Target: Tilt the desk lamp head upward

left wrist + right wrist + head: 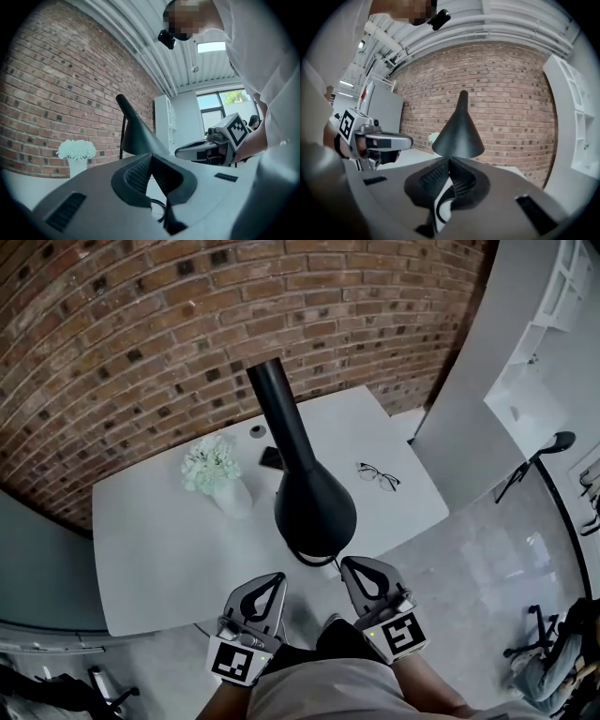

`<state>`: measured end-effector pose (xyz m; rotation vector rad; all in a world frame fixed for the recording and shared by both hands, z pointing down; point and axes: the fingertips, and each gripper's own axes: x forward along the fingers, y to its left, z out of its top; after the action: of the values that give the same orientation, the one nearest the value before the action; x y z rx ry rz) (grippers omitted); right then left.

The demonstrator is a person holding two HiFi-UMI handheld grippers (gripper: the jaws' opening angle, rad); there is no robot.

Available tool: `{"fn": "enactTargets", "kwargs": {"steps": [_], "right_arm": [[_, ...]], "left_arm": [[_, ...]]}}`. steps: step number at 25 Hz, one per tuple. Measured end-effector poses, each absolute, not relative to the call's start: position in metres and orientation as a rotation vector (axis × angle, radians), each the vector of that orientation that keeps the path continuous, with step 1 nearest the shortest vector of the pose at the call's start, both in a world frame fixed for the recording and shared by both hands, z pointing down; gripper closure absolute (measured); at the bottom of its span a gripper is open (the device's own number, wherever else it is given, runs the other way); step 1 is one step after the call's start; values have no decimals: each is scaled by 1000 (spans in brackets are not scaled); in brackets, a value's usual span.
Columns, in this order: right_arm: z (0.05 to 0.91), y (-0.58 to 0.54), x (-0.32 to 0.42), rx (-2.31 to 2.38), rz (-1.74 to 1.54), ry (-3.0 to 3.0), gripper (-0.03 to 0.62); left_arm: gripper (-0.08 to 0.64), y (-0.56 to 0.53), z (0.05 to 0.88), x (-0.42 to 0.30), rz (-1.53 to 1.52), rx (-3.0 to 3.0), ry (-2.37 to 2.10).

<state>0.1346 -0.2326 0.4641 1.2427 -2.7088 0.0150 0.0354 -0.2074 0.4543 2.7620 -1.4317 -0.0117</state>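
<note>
A black desk lamp with a cone-shaped head [314, 507] stands on the white table [159, 559], its long neck [274, 399] rising toward the brick wall. The head's wide mouth faces down toward me. Both grippers hover just below it at the table's near edge. My left gripper [277, 578] is shut and holds nothing; it sits left of the head's rim. My right gripper [348, 565] is also shut and empty, close under the rim's right side. The lamp [138, 136] appears ahead of the left jaws, and the cone [459, 133] right above the right jaws.
A white vase of pale flowers [216, 474] stands left of the lamp. Eyeglasses [378, 476] lie to the right, a dark flat object [272, 458] behind the neck. A black cable [314, 560] loops under the head. A brick wall [141, 343] backs the table.
</note>
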Motion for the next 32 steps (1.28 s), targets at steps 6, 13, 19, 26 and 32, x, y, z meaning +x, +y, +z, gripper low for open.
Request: {"fn": "enactTargets", "kwargs": {"steps": [6, 13, 19, 26, 32], "right_arm": [[488, -252, 122, 1171, 40, -2793, 577], [500, -274, 108, 1146, 21, -2869, 577], [480, -282, 93, 1139, -37, -2945, 577], [476, -283, 89, 1142, -55, -2915, 577], [447, -270, 92, 1158, -40, -2928, 577]], "left_arm": [[557, -205, 473, 24, 13, 2708, -1569], [557, -197, 484, 3, 54, 2627, -1683], [557, -188, 481, -9, 86, 2583, -1721], [555, -191, 472, -14, 75, 2597, -1718], [557, -195, 454, -9, 61, 2612, -1688]]}}
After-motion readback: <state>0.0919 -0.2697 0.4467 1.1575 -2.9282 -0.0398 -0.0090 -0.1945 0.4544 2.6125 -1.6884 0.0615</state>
